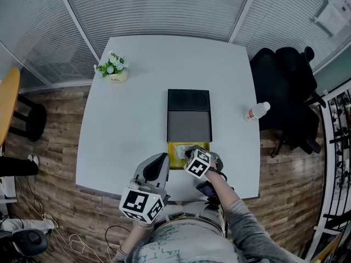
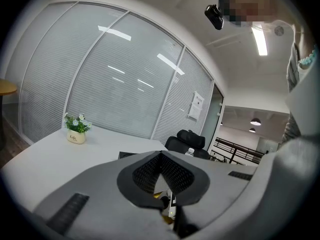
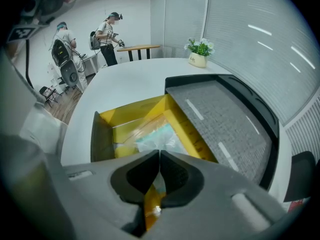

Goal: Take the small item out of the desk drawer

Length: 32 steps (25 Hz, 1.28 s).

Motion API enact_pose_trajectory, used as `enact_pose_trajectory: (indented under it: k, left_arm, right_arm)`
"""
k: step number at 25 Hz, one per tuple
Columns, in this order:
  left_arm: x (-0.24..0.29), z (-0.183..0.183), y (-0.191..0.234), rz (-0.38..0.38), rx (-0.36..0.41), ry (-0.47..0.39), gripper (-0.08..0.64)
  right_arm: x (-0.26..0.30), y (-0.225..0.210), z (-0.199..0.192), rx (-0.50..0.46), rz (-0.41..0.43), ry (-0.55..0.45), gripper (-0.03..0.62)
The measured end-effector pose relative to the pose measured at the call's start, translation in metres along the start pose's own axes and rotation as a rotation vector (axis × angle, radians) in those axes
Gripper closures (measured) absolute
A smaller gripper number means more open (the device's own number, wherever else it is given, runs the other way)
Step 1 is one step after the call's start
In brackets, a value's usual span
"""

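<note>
Nearest the person, the left gripper (image 2: 160, 154) is held level over the white desk's (image 1: 126, 125) front edge, its jaws pressed together on nothing. Just beyond it, the right gripper (image 3: 159, 153) tips steeply down into the open yellow drawer (image 3: 131, 111), jaws clenched tip to tip. The small clear packet (image 3: 159, 135) lies in the drawer right at those tips. I can't tell whether they pinch its wrapper. Behind the drawer sits a dark box (image 3: 220, 119), with a potted plant (image 3: 200, 50) at the far corner.
</note>
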<state>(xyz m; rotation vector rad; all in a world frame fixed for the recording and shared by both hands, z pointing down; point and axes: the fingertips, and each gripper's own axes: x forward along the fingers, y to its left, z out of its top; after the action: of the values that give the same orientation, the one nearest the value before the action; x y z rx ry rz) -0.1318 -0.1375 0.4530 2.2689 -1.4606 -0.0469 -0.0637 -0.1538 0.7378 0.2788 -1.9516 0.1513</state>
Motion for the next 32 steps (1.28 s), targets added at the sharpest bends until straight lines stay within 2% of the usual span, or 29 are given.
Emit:
enact_pose_trajectory:
  k: [10, 20, 32]
  left_arm:
    - [0.005, 0.001, -0.01, -0.016, 0.014, 0.006, 0.563]
    - [0.004, 0.001, -0.014, -0.03, 0.023, 0.015, 0.563]
    - [0.003, 0.003, -0.026, -0.049, 0.038, 0.013, 0.563]
  right_arm:
    - [0.0, 0.001, 0.0, -0.01, 0.008, -0.008, 0.584]
    - [0.003, -0.001, -0.003, -0.042, -0.023, -0.016, 0.585]
    - [0.001, 0.001, -0.001, -0.05, -0.007, -0.029, 0.586]
